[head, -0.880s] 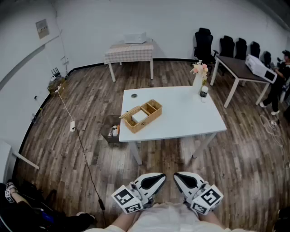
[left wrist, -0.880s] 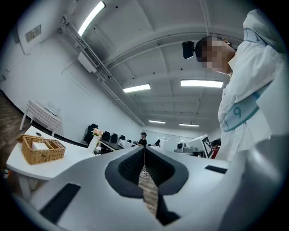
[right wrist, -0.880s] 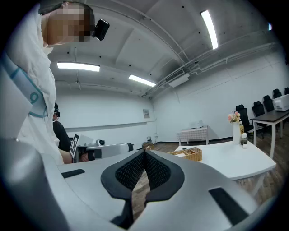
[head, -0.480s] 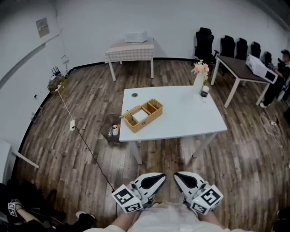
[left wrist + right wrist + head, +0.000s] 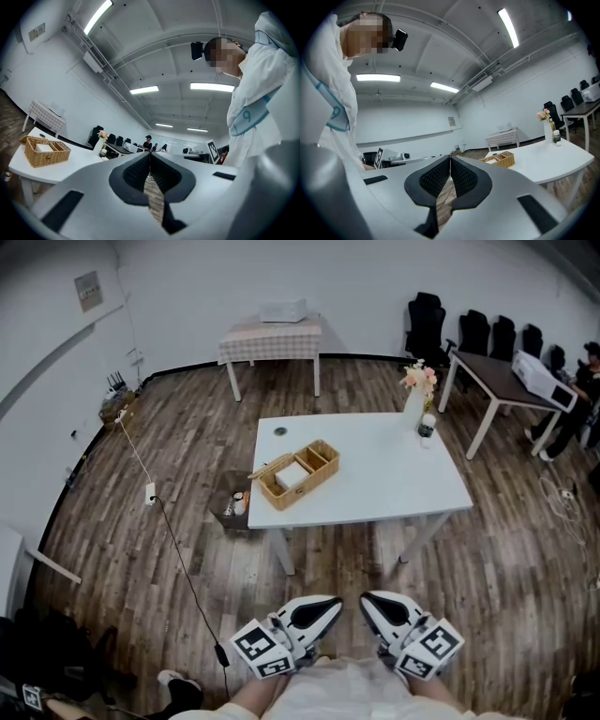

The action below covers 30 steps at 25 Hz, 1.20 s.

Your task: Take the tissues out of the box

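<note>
A wicker box point(image 5: 296, 474) stands near the left front of the white table point(image 5: 394, 486), with white tissues point(image 5: 292, 474) in one compartment. The box shows too in the left gripper view point(image 5: 46, 151) and the right gripper view point(image 5: 500, 160). Both grippers are held close to the person's body, well short of the table. My left gripper point(image 5: 328, 605) is shut with nothing between its jaws, tips touching point(image 5: 150, 154). My right gripper point(image 5: 368, 601) is likewise shut and empty point(image 5: 450, 158).
A vase of flowers point(image 5: 418, 392) and a small bottle point(image 5: 427, 427) stand at the table's far right corner. A small stool with items point(image 5: 234, 507) sits at the table's left. A cable point(image 5: 173, 549) runs across the wooden floor. Other tables and chairs point(image 5: 469, 334) line the back.
The table and box have drifted slightly up and right in the head view as the person shifts. Both grippers stay shut and in place.
</note>
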Tool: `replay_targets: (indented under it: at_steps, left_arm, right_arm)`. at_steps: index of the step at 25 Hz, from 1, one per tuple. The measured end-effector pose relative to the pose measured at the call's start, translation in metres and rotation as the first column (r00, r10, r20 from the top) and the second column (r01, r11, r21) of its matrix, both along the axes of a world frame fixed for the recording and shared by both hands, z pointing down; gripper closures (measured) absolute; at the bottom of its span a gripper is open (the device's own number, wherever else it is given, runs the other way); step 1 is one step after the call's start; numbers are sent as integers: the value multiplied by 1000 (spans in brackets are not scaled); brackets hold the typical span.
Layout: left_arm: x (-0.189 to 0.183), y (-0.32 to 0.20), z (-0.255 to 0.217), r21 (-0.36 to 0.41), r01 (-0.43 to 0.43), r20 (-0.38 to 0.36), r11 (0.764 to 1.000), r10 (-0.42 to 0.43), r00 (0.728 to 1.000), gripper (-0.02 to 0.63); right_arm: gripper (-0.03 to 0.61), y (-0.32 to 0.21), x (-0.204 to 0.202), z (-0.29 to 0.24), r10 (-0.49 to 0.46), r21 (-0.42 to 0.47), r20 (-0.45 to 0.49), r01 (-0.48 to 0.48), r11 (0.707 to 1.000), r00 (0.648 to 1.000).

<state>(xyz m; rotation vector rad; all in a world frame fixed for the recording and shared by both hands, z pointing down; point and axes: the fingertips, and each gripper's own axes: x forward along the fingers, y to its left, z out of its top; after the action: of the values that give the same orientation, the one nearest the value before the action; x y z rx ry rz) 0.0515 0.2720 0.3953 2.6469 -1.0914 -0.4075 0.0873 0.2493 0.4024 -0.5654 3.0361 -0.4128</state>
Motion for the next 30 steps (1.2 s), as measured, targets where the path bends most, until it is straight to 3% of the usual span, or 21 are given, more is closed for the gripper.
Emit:
replay_targets:
  at_steps: [5, 20, 30]
  left_arm:
    - [-5, -1, 2, -11, 2, -3, 1000, -2, 1000, 609]
    - [-25, -6, 9, -29, 25, -47, 999, -27, 999, 610]
    - [-19, -53, 16, -56, 4, -38, 998, -7, 999, 609]
  right_arm:
    - [543, -3, -3, -1, 3, -41, 59, 0, 999, 998]
    - [538, -5, -21, 13, -19, -77, 4, 20, 997, 1000]
    - [500, -62, -27, 19, -35, -101, 12, 36, 994, 999]
